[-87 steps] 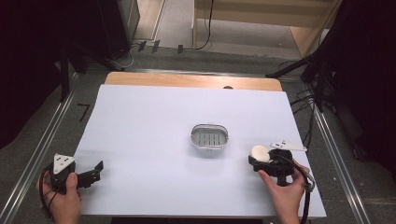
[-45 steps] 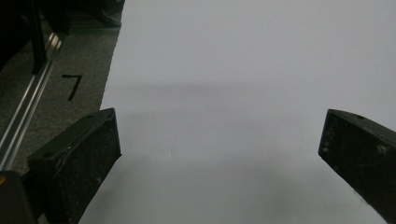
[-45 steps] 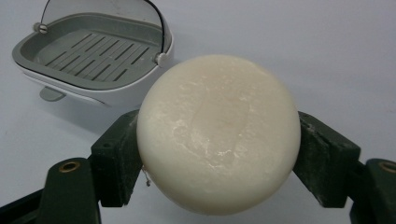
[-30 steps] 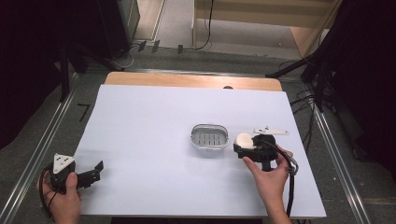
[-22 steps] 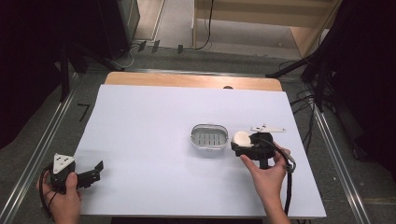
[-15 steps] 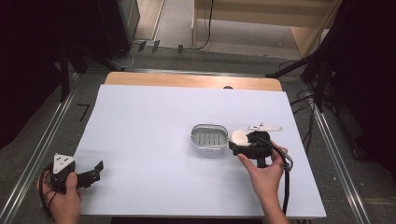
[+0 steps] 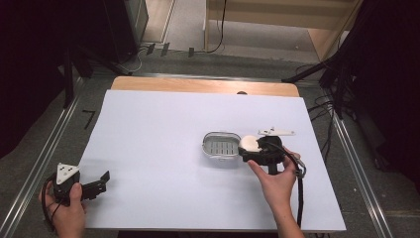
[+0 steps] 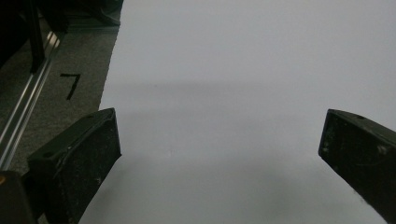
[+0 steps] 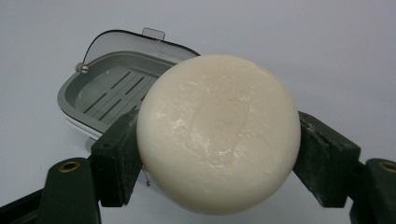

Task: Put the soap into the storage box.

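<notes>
Since the earliest frame, the right tool [image 7: 250, 148] has carried the round white soap bar [image 7: 249, 144] from the counter's right edge toward the middle, and now it sits just beside the grey soap dish [image 7: 220, 146]. In the right gripper view the soap bar [image 9: 218, 144] is clamped between the tool's two black pads, one pressing on each flank, its pale, slightly waxy face turned to the camera. Just beyond and to the left of the bar, the soap dish [image 9: 98, 93] lies open on the counter, its slotted grey floor bare and a small clear tab at its far rim. From above, the bar seems to touch or overlap the dish's right rim; whether it rests on it cannot be told. A hand [image 7: 277, 183] grips the right tool from behind, with a black cable trailing back toward the counter's near edge.

Well apart, at the near left corner of the white counter [image 7: 163, 124], the left tool [image 7: 101, 179] has kept its place, held in the other hand [image 7: 67, 210]. Its jaws stand wide in the left gripper view, with bare counter [image 8: 224, 93] between them.
</notes>
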Demonstrator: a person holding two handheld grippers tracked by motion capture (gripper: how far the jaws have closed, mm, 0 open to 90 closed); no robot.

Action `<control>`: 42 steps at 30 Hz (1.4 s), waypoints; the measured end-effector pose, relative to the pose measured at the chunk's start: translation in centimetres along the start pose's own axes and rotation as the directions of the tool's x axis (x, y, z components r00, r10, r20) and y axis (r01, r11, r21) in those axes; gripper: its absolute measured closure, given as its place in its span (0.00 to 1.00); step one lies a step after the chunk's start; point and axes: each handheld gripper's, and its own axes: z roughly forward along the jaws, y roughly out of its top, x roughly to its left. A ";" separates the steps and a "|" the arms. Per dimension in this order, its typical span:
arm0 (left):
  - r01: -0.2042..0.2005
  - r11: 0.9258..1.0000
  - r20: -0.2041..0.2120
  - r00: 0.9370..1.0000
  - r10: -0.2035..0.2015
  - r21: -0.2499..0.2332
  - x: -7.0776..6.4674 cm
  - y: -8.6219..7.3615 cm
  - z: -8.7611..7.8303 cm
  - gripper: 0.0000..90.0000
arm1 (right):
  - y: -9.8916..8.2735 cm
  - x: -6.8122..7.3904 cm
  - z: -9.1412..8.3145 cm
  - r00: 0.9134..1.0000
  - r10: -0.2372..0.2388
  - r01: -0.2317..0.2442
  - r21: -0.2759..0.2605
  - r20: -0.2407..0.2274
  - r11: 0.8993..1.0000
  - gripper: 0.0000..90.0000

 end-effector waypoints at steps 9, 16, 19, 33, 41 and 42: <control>0.002 1.000 0.003 1.000 -0.002 0.000 0.0 0.0 0.0 0.00 | 0.7 0.9 0.5 1.000 -0.015 0.015 0.000 -0.008 1.000 0.28; 0.002 1.000 0.003 1.000 -0.002 0.001 0.0 0.0 0.0 0.00 | 1.2 1.8 1.2 0.999 -0.023 0.023 0.005 -0.022 1.000 0.28; 0.004 1.000 0.003 1.000 -0.004 0.000 0.0 0.0 0.0 0.00 | 1.3 2.2 1.6 0.999 -0.032 0.032 0.011 -0.022 0.999 0.28; 0.004 1.000 0.004 1.000 -0.004 -0.002 0.1 0.0 0.0 0.00 | 1.9 3.7 3.7 0.998 -0.037 0.038 0.041 -0.041 0.998 0.28; 0.005 1.000 0.006 1.000 -0.005 -0.001 0.1 0.0 0.0 0.00 | 2.1 4.1 4.9 0.999 -0.018 0.021 0.065 -0.045 0.998 0.28; 0.005 1.000 0.006 1.000 -0.005 0.000 0.1 0.0 0.0 0.00 | 2.1 4.1 5.0 0.999 -0.021 0.024 0.070 -0.045 0.997 0.28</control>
